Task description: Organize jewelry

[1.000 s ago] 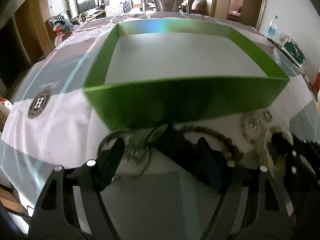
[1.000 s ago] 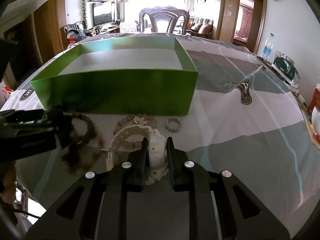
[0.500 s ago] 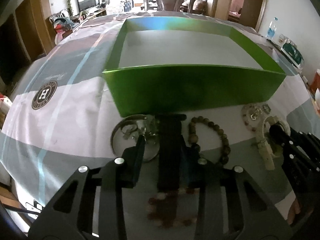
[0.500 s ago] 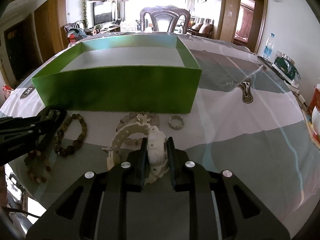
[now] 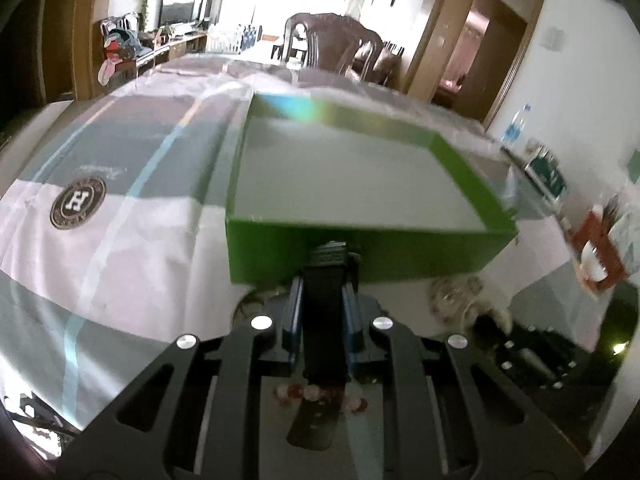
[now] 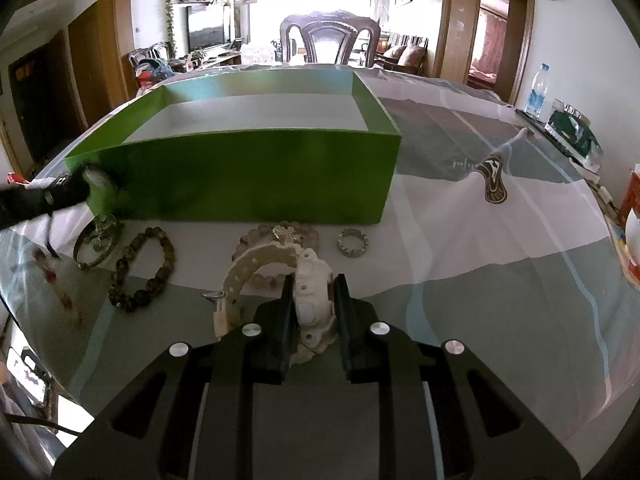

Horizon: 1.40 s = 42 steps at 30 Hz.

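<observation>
Now our left gripper (image 5: 323,300), jaws just closed, clamps a black strap (image 5: 324,320) near the green box (image 6: 256,168) wall; right gripper (image 6: 313,300) clamps the knobbly white watch (image 6: 310,280) on cloth.

We note a glossy green card box (image 6: 256,176) with a matt pale floor, a smooth printed cloth (image 6: 460,248) over the table, a matt white plastic watch (image 6: 312,296), and a bright metal ring (image 6: 352,242).

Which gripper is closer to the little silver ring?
Right. The right gripper, shut on the white watch, sits just in front of the silver ring; the left gripper, holding a black watch, is far left.
</observation>
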Available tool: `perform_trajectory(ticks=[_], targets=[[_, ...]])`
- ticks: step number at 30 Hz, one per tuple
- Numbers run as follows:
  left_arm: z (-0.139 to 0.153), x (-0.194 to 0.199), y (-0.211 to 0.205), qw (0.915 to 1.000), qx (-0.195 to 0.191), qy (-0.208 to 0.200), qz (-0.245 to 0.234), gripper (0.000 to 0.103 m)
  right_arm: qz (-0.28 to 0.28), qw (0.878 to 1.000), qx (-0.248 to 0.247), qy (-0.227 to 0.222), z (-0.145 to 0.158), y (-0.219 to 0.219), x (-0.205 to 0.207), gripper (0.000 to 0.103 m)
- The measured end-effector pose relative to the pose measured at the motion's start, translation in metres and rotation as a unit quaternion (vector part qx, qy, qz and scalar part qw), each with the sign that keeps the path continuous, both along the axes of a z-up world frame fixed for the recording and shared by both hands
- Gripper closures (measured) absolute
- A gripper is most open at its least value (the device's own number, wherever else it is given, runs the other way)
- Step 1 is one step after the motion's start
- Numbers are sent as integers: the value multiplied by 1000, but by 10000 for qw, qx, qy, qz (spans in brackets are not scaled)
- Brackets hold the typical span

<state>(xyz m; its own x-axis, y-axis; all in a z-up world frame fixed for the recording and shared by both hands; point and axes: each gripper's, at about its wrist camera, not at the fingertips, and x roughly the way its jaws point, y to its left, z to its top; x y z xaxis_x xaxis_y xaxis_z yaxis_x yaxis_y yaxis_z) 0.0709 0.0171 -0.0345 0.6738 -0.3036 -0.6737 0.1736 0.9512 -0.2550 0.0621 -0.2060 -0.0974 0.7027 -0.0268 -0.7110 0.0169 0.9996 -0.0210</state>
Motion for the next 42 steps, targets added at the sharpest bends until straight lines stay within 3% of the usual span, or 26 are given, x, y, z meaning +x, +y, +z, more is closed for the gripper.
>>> perform_trajectory(ticks=[7, 12, 16, 19, 23, 27, 31, 39, 40, 41, 42], targets=[[1, 2, 0, 9993, -353, 116, -47, 86, -11, 9998, 103, -163, 11, -1, -7, 77], [-10, 18, 4, 9987, -402, 309, 72, 86, 537, 9967, 594, -134, 19, 9, -9, 75], [-21, 28, -1, 9973, -465, 573, 20, 86, 873, 9942, 624, -116, 21, 24, -8, 75], [-29, 31, 6, 9940, -725, 816, 35, 82, 688, 9963, 506, -120, 22, 26, -9, 71], [-26, 28, 12, 9957, -625, 676, 128, 82, 605, 9960, 620, -233, 29, 18, -17, 69], [-27, 30, 13, 9952, -617, 742, 152, 81, 1092, 9911, 708, -284, 38, 32, -26, 69], [-25, 25, 17, 9959, -530, 707, 195, 72, 1765, 9811, 795, -72, 37, 61, -22, 69], [-24, 18, 36, 9951, -585, 707, 363, 66, 2508, 9655, 603, 356, 17, 110, 0, 70], [-24, 17, 37, 9951, -582, 706, 369, 65, 2540, 9645, 591, 408, 15, 113, 1, 76], [-24, 18, 38, 9952, -567, 714, 363, 65, 2599, 9627, 575, 485, 12, 116, 1, 93], [-25, 18, 37, 9952, -551, 725, 350, 65, 2656, 9607, 596, 548, 10, 118, 0, 100]])
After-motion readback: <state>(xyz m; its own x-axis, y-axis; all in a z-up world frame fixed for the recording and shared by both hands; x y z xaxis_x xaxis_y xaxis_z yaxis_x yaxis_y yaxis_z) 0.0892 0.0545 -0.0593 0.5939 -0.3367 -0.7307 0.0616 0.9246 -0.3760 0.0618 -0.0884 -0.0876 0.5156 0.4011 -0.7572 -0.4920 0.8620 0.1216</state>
